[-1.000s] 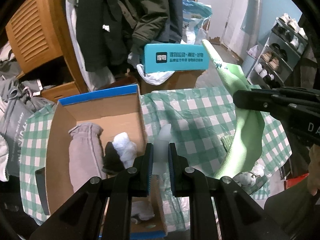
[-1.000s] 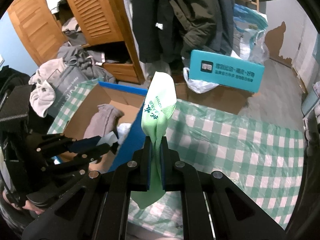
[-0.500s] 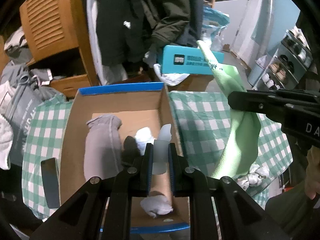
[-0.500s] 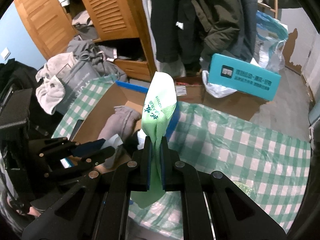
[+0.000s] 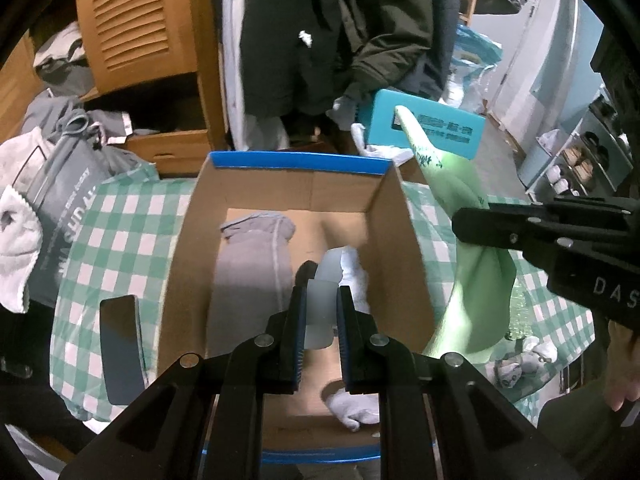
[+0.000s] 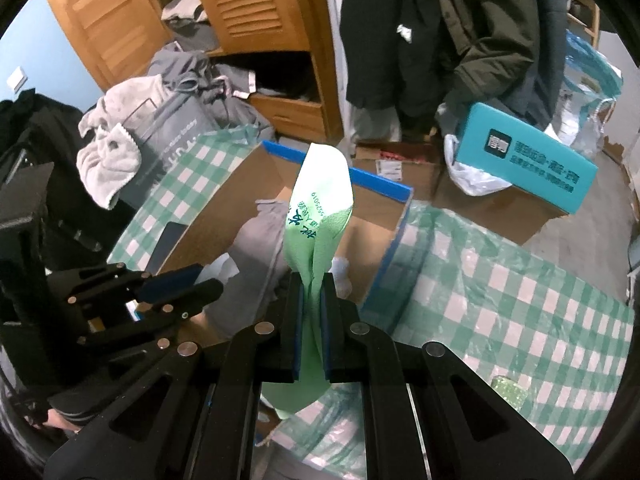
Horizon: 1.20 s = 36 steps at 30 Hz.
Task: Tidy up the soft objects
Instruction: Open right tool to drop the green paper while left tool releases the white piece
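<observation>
1. The counter [image 5: 120, 216] carries a green-and-white checked cover, with an open cardboard box [image 5: 394, 240] with blue edges standing on it
2. In the box lie a grey rolled garment [image 5: 250, 264] along the left side, a white bundle [image 5: 354, 270] near the middle and another white piece [image 5: 354, 406] near the front wall
3. The green cloth [image 6: 320, 216] is pale, soft and printed with dark characters; it stands up in a folded peak and its lower end hangs below the gripper, over the counter just right of the box
4. The right gripper [image 6: 311, 320] is pressed together on the green cloth, pinching it at mid-length
5. The left gripper [image 5: 322, 312] hangs over the box, its jaws nearly closed on a thin whitish piece [image 5: 320, 300] that sticks up between them
6. A dark flat slab [image 5: 120, 344] lies on the counter left of the box
</observation>
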Motion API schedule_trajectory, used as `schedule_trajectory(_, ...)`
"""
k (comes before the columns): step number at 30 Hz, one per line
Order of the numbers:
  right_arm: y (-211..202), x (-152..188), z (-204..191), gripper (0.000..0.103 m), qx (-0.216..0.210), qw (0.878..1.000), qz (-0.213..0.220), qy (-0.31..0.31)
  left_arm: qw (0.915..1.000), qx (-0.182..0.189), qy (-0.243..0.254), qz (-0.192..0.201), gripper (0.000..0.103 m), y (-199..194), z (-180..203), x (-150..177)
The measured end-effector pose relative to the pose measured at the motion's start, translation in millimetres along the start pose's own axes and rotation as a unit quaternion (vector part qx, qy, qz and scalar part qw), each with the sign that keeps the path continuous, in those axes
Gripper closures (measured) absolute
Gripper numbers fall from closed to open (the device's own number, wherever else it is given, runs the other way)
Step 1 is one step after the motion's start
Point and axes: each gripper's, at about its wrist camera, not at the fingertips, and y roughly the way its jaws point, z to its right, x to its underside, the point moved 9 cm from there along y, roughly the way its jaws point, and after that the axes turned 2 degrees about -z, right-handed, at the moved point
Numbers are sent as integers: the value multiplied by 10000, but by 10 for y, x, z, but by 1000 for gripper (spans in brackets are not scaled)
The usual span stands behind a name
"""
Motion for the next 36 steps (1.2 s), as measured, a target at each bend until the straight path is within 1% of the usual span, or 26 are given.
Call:
schedule_trajectory(3,92,1,-51,96,-22,9999,-96,-37,9999,-97,-32,-40,89,58,-71,16)
schedule_trajectory(9,275,31,-118,96,-38,9996,-278,-77,9998,-120,-111,-110,88,115,-143,40)
schedule_trajectory(15,406,56,-134,96,-75,9991,-422,-37,9994,-93,-221,-268,87,208,-198,107)
schedule_trajectory(20,481,102,-174,95,-175,9983,-546,-82,9993,-171,-167,-279,86,207,-188,111)
schedule_trajectory(22,492,106,-170,92,-171,9982,-566,-80,9993,-225,-132,-269,81,195,-179,111)
schedule_trajectory(23,489,105,-168,91,-170,9983,-556,-91,9993,-245,-139,-250,76,185,-179,108)
schedule_trajectory(28,459,84,-117,73,-108,9986,-507,-53,9994,-250,-163,-189,70,171,-204,90)
schedule_trajectory(30,439,75,-96,72,-76,9988,-480,-40,9994,-252,-170,-173,67,169,-205,86)
schedule_trajectory(34,413,72,-53,71,-60,9989,-458,24,9994,-242,-153,-186,67,167,-193,83)
schedule_trajectory(36,389,79,-18,68,-30,9990,-452,63,9995,-236,-143,-181,64,159,-181,79)
